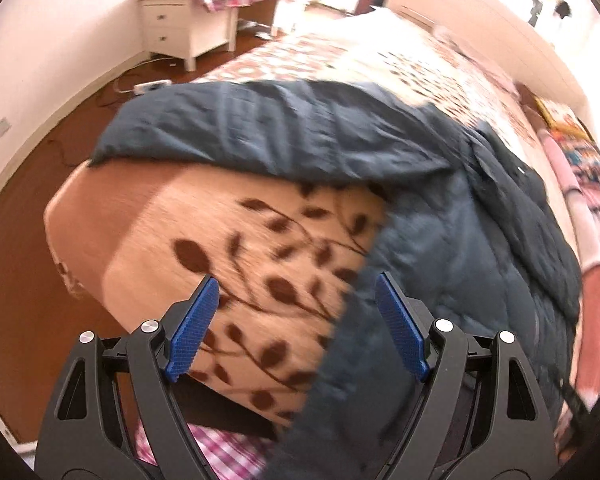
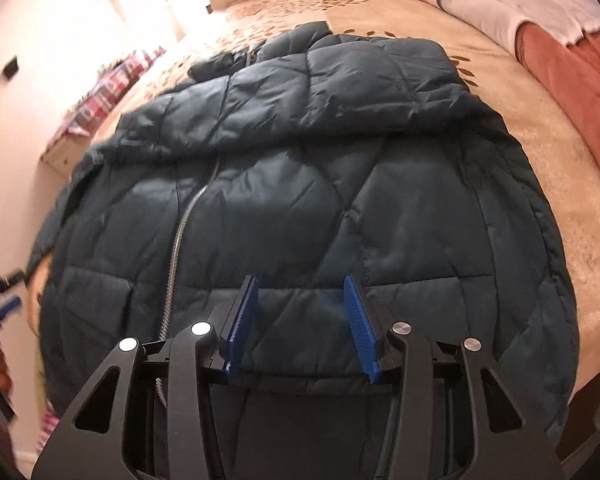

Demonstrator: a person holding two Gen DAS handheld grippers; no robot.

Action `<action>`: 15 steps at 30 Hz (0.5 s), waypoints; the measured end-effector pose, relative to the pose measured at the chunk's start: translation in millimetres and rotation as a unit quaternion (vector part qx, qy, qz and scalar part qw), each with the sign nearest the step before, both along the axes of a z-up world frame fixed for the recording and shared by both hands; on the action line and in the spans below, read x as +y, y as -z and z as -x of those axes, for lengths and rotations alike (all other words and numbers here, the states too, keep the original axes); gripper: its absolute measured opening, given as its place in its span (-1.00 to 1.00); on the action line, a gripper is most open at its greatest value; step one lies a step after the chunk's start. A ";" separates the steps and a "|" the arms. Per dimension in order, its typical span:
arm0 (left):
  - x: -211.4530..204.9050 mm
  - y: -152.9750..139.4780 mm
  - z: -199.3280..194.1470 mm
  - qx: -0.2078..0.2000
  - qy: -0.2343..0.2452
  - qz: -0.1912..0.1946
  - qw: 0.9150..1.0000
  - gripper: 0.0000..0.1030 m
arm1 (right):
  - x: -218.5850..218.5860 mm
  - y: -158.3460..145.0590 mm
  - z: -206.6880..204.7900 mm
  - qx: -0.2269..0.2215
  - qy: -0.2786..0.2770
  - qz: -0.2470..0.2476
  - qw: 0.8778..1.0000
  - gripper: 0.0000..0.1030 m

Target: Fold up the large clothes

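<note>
— Across the foot of the bed (image 1: 236, 240), see, the jacket (image 2: 300, 200) lies spread flat on the leaf-patterned blanket, zip side up, hem toward whoever holds the tools.

— Why are both grippers hanging above it like that?

— I'd guess they're lining up for a fold. The right gripper (image 2: 302, 312) hovers over the hem, just to the side of the zipper (image 2: 180, 248), its blue pads parted with nothing pinched between them. The left gripper (image 1: 296, 316) is off by the jacket's side edge, jaws spread wide and empty, over bare blanket where the dark fabric ends.

— So neither one grips anything?

— Not that I can see. Both tilt downward, which suits reaching for an edge.

— And the jacket itself?

— Dark teal, quilted in big puffy panels, a silvery zip running up the front. One sleeve looks stretched out across the bed toward the nightstand (image 1: 184, 28); the collar end is bunched a little. Puffy stuff like that will likely spring back when folded.
</note>
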State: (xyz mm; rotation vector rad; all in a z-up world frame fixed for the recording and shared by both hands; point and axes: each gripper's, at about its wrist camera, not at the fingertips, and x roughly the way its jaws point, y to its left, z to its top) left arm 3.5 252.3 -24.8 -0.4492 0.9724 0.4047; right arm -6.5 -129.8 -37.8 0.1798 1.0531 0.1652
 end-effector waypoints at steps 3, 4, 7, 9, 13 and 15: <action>24.6 0.7 -2.6 -0.004 -0.026 0.004 1.000 0.55 | 3.5 3.3 -1.1 0.004 -0.003 0.004 1.000 0.02; 33.5 1.1 -3.7 -0.005 -0.035 0.007 0.999 0.55 | 5.1 6.0 -1.9 0.009 -0.004 0.004 1.000 0.03; 51.7 1.8 -8.2 -0.005 -0.052 0.006 0.999 0.55 | 11.4 11.5 0.1 0.007 -0.007 0.026 1.000 0.03; 63.6 3.6 -11.4 -0.005 -0.062 0.007 0.998 0.55 | 17.1 13.6 2.2 0.002 -0.012 0.046 0.999 0.06; 78.9 7.4 -13.7 -0.004 -0.077 0.005 0.997 0.55 | 24.9 17.3 3.0 0.000 -0.023 0.071 0.997 0.17; 87.1 10.5 -15.7 -0.002 -0.084 0.003 0.996 0.55 | 25.4 19.2 2.9 0.000 -0.023 0.074 0.997 0.19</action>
